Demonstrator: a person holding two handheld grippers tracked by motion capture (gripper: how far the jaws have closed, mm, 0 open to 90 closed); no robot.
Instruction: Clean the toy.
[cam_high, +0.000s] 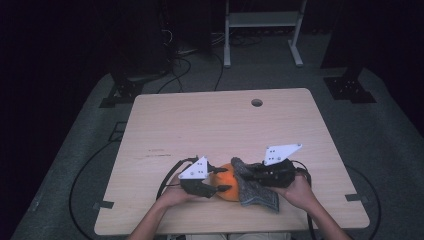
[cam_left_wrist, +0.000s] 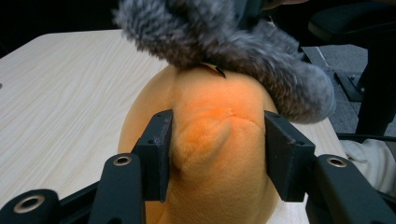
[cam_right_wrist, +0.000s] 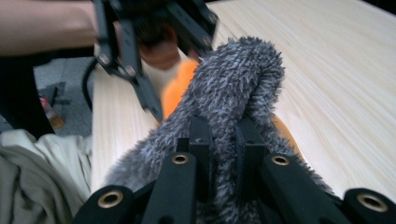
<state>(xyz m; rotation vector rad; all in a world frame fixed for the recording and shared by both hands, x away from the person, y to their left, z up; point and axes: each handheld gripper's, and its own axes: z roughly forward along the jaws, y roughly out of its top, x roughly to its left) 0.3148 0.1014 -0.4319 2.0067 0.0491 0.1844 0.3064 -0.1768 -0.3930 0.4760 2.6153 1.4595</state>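
Near the surface's front edge, my left gripper (cam_left_wrist: 217, 154) pinches the orange plush (cam_left_wrist: 215, 140); my right gripper (cam_right_wrist: 224, 140) clamps the grey fuzzy cloth (cam_right_wrist: 238, 88) (lift slowly, keeping both grips firm).

Orange plush toy (cam_left_wrist: 210, 140), shaggy grey fleece cloth (cam_right_wrist: 233, 93), matt pale wood-grain table (cam_high: 210, 125).

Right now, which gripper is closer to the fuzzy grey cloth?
Right. The right gripper is pinching the grey cloth between its jaws. The left gripper squeezes the orange plush just beneath the cloth instead.
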